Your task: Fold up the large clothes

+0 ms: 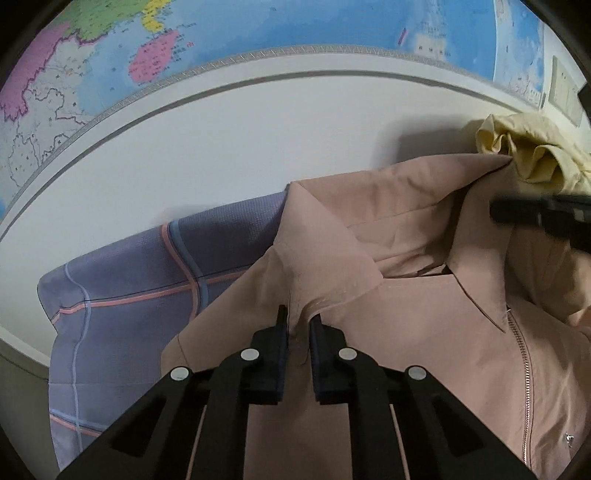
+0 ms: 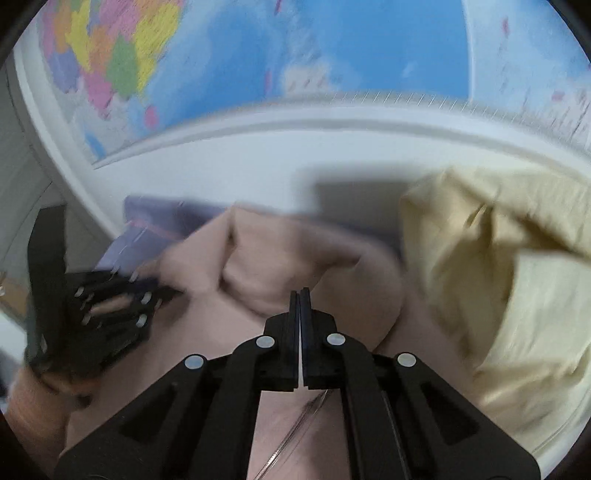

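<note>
Black linkage bars of my left gripper (image 1: 297, 323) fill the bottom of the left wrist view, its two fingers pinched on a ridge of the salmon-pink zip-front jacket (image 1: 424, 295), right at the base of the pointed collar (image 1: 332, 254). My right gripper (image 2: 300, 293) has its jaws pressed together; the right wrist view is blurred, and pink cloth bunches just past the tips, so I judge it is clamped on a thin fold, though I cannot be sure.

Taking the jacket as my landmark: it lies front up, draped over the purple checked pillow (image 1: 147, 273), which shows from under its left shoulder. Crumpled pale-yellow cloth (image 1: 532, 147) is heaped against the jacket's far right edge, touching it. Behind both rises a white wall (image 1: 221, 147) with a coloured map (image 1: 258, 29).

I reckon this jacket is light, soft and rather slick woven stuff, so it will sag and slide rather than hold a crease. Only the collar and the metal zip (image 1: 526, 373) look stiffer. Seams near the shoulders seem the surest holds; loose cloth may slip from the pads.

My count: one jacket, one pillow, one yellow heap, two grippers, one map.
</note>
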A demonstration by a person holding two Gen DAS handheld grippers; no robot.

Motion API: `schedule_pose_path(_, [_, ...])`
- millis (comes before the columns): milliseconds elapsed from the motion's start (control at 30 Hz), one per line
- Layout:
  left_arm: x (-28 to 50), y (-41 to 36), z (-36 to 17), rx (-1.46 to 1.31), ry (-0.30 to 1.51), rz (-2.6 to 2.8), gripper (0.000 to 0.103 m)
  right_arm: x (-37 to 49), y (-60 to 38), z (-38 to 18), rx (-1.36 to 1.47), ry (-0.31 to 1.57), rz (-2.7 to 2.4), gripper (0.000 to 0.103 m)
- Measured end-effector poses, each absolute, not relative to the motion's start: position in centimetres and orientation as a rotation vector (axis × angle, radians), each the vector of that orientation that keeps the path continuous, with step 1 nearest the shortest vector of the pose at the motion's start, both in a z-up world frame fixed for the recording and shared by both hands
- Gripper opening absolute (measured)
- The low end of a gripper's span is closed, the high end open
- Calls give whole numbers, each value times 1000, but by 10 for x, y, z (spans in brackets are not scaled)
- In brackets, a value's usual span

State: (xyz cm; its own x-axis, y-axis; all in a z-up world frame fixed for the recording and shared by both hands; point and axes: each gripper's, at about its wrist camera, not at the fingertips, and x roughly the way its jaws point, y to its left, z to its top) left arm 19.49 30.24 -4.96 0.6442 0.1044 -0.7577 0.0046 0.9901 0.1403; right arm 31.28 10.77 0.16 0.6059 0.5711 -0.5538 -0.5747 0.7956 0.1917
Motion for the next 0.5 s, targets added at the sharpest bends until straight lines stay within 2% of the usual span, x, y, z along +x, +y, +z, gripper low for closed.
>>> schedule_pose_path(33, [193,303,-50,135,867,46,10,308,109,-4,-25,649,671,22])
schedule_pose_path(67, [190,303,-50,139,865,42,10,305,109,-9,-33,658,679,45])
schedule_pose_path(367, [180,312,-55,128,853,28,10,301,188,-24,-368,580,752,46])
schedule_pose_path(500, [184,306,-56,135,857,23,10,319,203,-36,-439,635,791,55])
